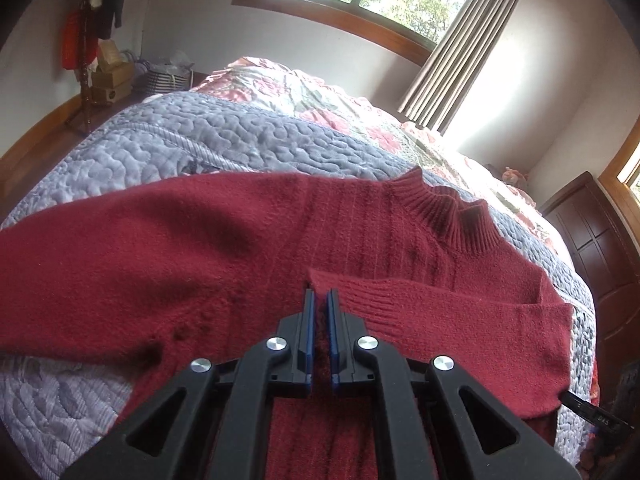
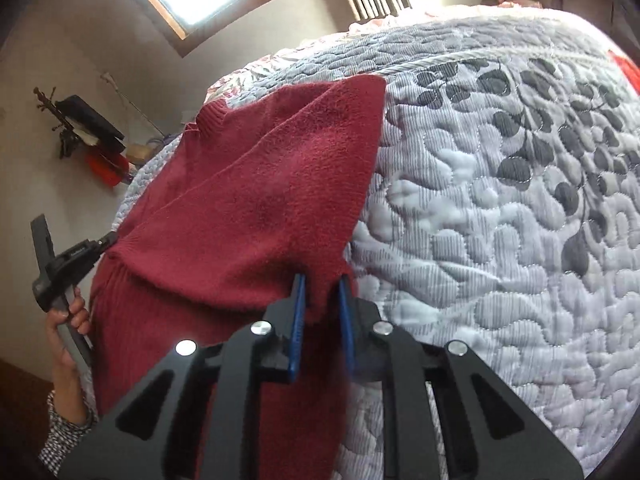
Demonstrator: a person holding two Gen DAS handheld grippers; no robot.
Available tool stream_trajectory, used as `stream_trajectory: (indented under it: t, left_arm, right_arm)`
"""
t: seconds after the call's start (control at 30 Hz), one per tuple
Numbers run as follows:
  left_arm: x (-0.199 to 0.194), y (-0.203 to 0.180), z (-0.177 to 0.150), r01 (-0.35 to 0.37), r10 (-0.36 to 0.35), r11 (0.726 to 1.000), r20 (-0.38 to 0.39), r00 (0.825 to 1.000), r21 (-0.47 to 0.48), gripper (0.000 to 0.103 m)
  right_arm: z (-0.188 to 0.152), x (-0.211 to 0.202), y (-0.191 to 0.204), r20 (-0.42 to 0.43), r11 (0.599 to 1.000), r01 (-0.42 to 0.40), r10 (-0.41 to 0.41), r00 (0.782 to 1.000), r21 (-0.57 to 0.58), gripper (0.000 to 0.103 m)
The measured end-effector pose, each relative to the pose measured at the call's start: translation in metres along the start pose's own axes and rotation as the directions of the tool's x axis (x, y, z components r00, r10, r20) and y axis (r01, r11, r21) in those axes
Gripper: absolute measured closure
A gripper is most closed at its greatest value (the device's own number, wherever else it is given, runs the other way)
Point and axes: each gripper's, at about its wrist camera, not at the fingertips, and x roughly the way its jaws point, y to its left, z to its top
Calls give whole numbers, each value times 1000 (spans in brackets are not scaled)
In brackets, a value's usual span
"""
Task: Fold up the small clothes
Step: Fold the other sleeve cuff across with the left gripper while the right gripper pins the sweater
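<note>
A red sweater [image 1: 248, 248] lies spread on the quilt [image 1: 180, 140] of a bed, collar [image 1: 452, 216] toward the far side. One sleeve [image 1: 460, 312] is folded in across the chest, its ribbed cuff near the middle of the body. The other sleeve [image 1: 100, 240] is stretched straight out to the side, not yet folded.

The left gripper [image 1: 321, 298] is nearly shut, its blue pads pinching the cuff end of the folded sleeve. In the right wrist view it shows at the sweater's edge, held by a hand [image 2: 68, 320] in a checked sleeve.

The right gripper [image 2: 322, 286] has its jaws a little apart, with a fold of sweater fabric [image 2: 320, 304] between the blue pads; whether it truly clamps the knit or only straddles it is hard to tell from this angle. That side of the sweater is lifted into a slanting flap [image 2: 304, 168] above the quilt.

By my judgement, the fold is in its early part: one sleeve is brought in, while the second sleeve, the side panels and the final fold of hem toward collar are all left to do.
</note>
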Motion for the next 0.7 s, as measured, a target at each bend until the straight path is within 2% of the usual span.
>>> stream_trajectory:
  t: [0.03, 0.1, 0.13, 0.2, 0.27, 0.33, 0.37, 0.4, 0.43, 0.47, 0.5, 0.57, 0.7]
  left_arm:
    - [1, 4, 1, -18, 18, 1000, -1, 1000, 5, 100]
    - [-3, 12, 0, 19, -19, 1000, -12, 1000, -23, 100]
    - [-9, 14, -1, 46, -46, 998, -3, 999, -39, 100]
    - [-18, 7, -4, 76, -76, 997, 0, 997, -19, 97]
    - [-21, -6, -9, 125, -124, 992, -33, 992, 3, 93]
    - [-19, -20, -15, 165, -163, 986, -70, 984, 17, 90]
    - [-16, -27, -19, 178, -175, 984, -88, 981, 30, 85]
    - [-12, -33, -23, 180, -174, 983, -102, 979, 46, 84]
    - [-8, -38, -26, 170, -162, 984, -116, 980, 61, 83]
    - [-3, -40, -30, 159, -149, 985, -129, 980, 67, 83]
    - [2, -41, -33, 156, -145, 986, -143, 979, 65, 83]
    - [10, -42, -37, 153, -141, 986, -163, 976, 65, 83]
    - [26, -42, -42, 127, -111, 988, -179, 978, 83, 83]
  right_arm:
    - [-2, -4, 4, 9, 999, 34, -34, 999, -10, 68]
    - [-7, -11, 11, 23, 998, 51, -50, 998, -37, 63]
    - [-7, -12, 13, 17, 999, 38, -37, 999, -38, 57]
    - [-3, -12, 14, 12, 1000, -11, 11, 1000, -4, 49]
    - [3, -4, 13, 3, 1000, -9, 9, 1000, 27, 48]
    - [11, 13, 1, -40, 996, -21, 25, 999, 85, 36]
    - [12, 21, -4, -58, 993, -18, 25, 998, 114, 36]
    - [12, 27, -8, -61, 993, -11, 18, 998, 120, 46]
    - [12, 30, -10, -61, 993, -11, 18, 998, 114, 60]
    - [12, 31, -11, -64, 992, -50, 58, 996, 115, 72]
    - [12, 30, -13, -67, 987, -90, 99, 993, 130, 79]
    - [13, 21, -14, -54, 989, -90, 97, 994, 117, 83]
    - [8, 15, -17, -65, 996, -11, 17, 998, 94, 84]
